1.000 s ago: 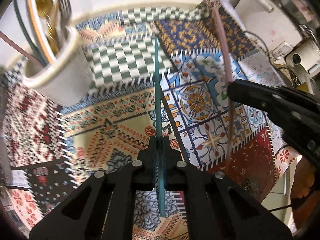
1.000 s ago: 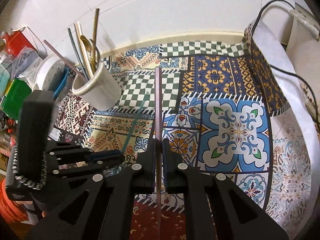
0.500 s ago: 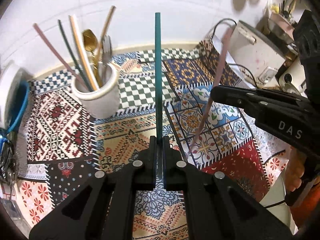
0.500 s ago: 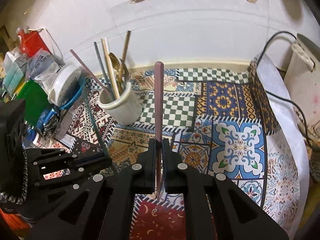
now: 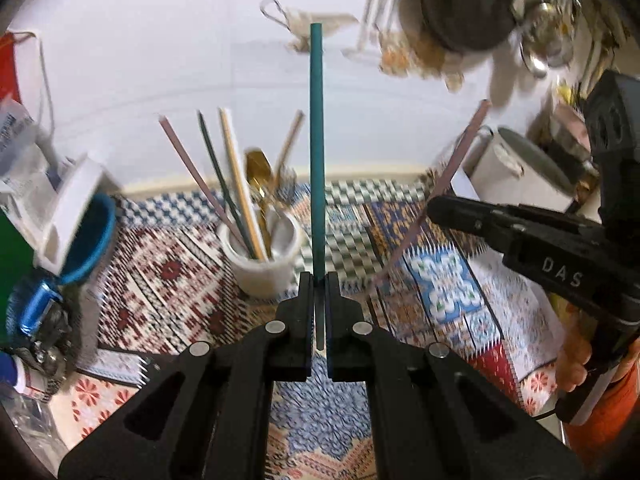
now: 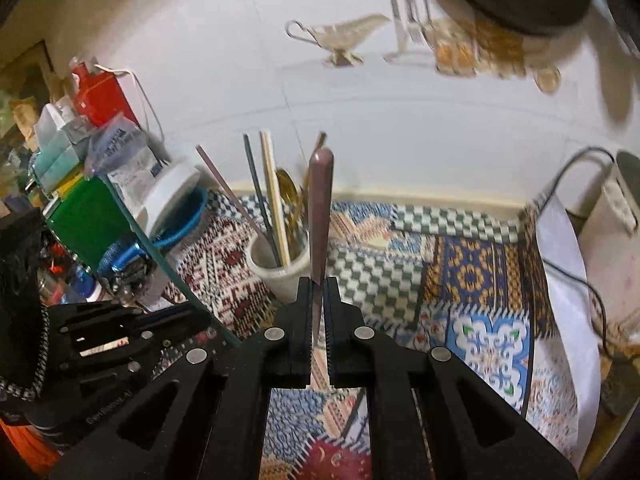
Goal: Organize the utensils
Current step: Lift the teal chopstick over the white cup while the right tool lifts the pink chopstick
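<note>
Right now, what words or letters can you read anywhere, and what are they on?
"DAS": white letters on the side of the black right gripper, seen from the left camera.
Blue print on the clear bag by the green box: too blurred to read.
Faint raised letters on the left gripper: too dim to read.
Nothing else bears words.

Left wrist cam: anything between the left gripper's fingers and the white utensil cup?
Only bare patterned tablecloth between the left gripper, shut on the teal stick, and the white utensil cup; left wrist view.

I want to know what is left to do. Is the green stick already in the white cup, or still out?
Out. The left gripper is shut on the green stick, beside the white cup.
</note>
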Action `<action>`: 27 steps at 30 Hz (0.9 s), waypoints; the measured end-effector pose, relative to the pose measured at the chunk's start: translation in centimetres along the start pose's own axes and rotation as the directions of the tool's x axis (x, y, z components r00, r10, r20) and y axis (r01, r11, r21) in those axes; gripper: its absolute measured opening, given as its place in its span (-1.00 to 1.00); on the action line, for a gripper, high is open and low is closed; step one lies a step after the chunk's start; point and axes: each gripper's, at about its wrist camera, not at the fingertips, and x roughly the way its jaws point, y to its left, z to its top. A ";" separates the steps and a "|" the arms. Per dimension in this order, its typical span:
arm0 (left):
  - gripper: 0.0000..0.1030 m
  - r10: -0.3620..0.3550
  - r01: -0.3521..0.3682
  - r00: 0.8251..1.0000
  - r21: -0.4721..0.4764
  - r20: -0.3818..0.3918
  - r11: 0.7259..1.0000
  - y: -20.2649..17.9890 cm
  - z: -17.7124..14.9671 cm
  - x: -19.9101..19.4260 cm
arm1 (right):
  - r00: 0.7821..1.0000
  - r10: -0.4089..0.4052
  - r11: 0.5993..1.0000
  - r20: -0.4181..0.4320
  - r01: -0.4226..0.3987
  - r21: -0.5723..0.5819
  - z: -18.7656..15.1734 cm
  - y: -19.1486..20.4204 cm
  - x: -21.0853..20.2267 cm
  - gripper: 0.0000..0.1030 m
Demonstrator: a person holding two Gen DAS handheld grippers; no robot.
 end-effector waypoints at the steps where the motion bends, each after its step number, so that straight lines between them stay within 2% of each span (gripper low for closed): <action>1: -0.95 0.005 -0.005 1.000 -0.008 0.014 1.000 0.4 0.6 -0.4 | 1.000 0.006 1.000 0.009 -0.006 -0.008 0.6 0.2 0.1 -0.92; 11: -0.95 0.069 -0.060 0.987 -0.066 0.142 0.996 4.1 5.4 -2.6 | 0.991 0.072 0.993 0.111 -0.061 -0.100 6.0 2.7 0.2 -0.94; 16: -0.95 0.083 -0.069 0.983 -0.095 0.161 0.993 5.6 7.1 -2.1 | 0.993 0.073 0.992 0.095 -0.063 -0.107 6.9 2.6 2.6 -0.94; 20: -0.95 0.089 -0.075 0.988 -0.103 0.130 0.992 6.3 7.5 0.0 | 1.000 0.021 0.996 0.002 -0.021 -0.092 5.5 0.7 6.6 -0.93; 22: -0.95 0.094 -0.084 0.991 -0.098 0.100 0.992 6.5 7.4 1.6 | 0.996 -0.015 0.996 -0.088 0.008 -0.085 3.9 -0.6 9.4 -0.88; 24: -0.95 0.099 -0.093 0.993 -0.091 0.068 0.992 6.6 7.0 3.2 | 0.982 -0.017 0.998 -0.188 0.005 -0.065 1.9 -1.9 12.1 -0.80; 27: -0.95 0.110 -0.108 0.994 -0.084 0.017 0.991 6.9 6.2 5.8 | 0.952 -0.003 0.999 -0.307 -0.010 -0.043 -0.9 -2.8 15.4 -0.52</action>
